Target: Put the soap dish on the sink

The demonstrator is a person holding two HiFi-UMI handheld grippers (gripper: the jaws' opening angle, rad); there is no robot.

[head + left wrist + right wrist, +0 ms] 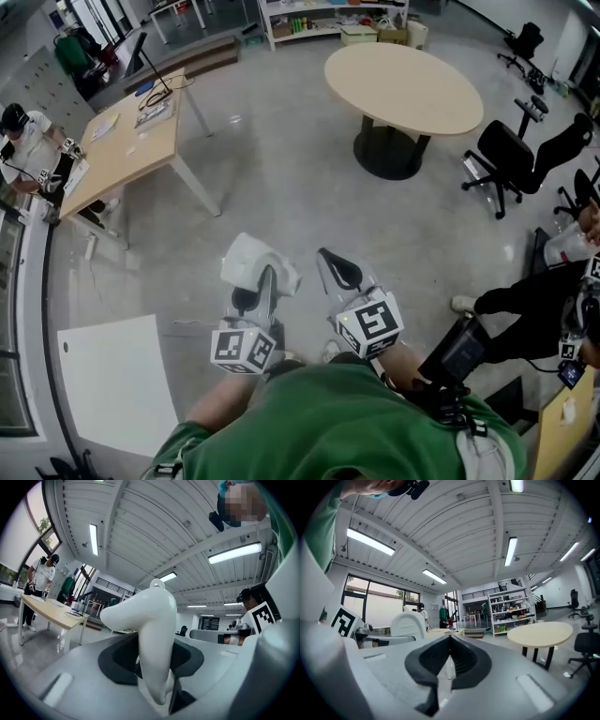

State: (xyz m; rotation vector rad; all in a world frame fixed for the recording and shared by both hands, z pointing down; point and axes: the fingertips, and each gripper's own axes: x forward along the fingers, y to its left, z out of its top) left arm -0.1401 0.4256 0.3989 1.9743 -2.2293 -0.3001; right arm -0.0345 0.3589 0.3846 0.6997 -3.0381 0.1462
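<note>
**Soap dish aloft in my left gripper**

My left gripper (255, 286) is clamped on the white soap dish (251, 261). Its dark pads (117, 660) pinch the lower part of the dish, so the piece stands up between them above the grey concrete floor (281, 178). My right gripper (337, 270) sits just beside it, jaws pressed together on nothing. Ahead are a round table (403, 84) and a black office chair (511, 159); a wooden desk (122, 150) stands to the left.

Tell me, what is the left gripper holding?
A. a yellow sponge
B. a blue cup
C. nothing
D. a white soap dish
D: the left gripper has its jaws pressed on the white soap dish, which sticks up between them.
</note>
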